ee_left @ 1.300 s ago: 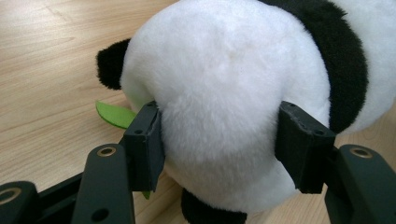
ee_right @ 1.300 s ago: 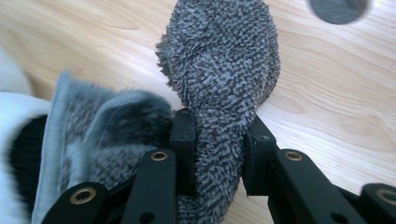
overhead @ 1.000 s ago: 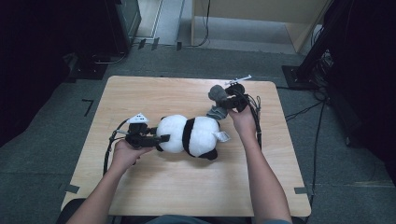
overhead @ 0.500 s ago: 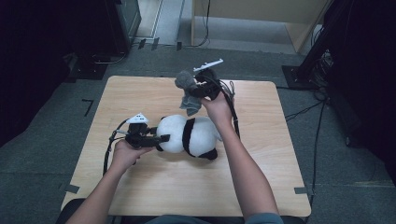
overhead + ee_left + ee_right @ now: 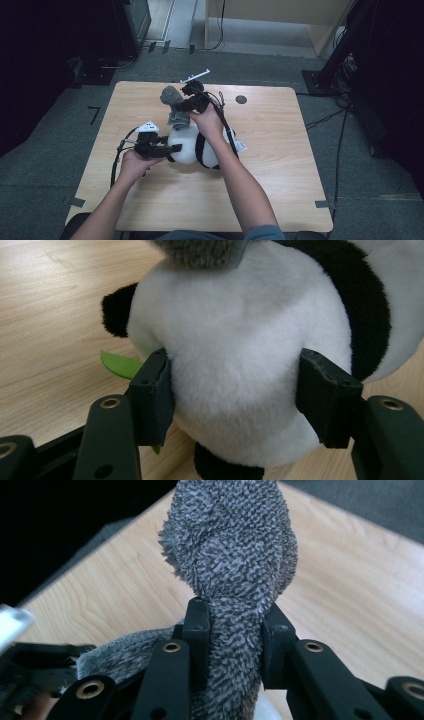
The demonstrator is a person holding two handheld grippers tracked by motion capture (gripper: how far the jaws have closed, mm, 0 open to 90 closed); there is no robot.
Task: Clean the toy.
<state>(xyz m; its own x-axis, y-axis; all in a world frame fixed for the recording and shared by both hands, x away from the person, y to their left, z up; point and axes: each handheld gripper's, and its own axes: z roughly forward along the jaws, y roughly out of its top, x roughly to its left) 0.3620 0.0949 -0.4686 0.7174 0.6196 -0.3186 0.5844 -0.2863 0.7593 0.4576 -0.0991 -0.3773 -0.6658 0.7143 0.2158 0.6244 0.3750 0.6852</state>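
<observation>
Nearest the person, the left gripper [image 5: 167, 148] rests low on the desk [image 5: 280, 165], its jaws closed against the two sides of the white head of a plush panda [image 5: 192, 145]; in the left gripper view the pads [image 5: 152, 392] press into the fur of the plush panda [image 5: 240, 355], with a black ear and a green felt leaf [image 5: 120, 365] showing at its left. The toy lies on its side near the middle of the desk, steadied by this hold.

Beyond it, the right gripper [image 5: 184, 104] is raised over the panda's head, its jaws clamped on a grey terry sock [image 5: 174, 106]. In the right gripper view the grey terry sock [image 5: 235, 555] stands bunched above the jaws, its lower part trailing off to the left.

Change: one second ago the right gripper held the sock at the far right of the toy, near its rear; half a second ago it was midway; it now sits at the head end, and the sock's open end hangs just above the white fur. The left gripper has kept its place throughout.

Judgement: the sock has been carried to the head and is about to be drawn over it like a cap; the pulling-on itself is not yet done.

At the far edge, a small dark disc [image 5: 241, 99] lies on the desk.
</observation>
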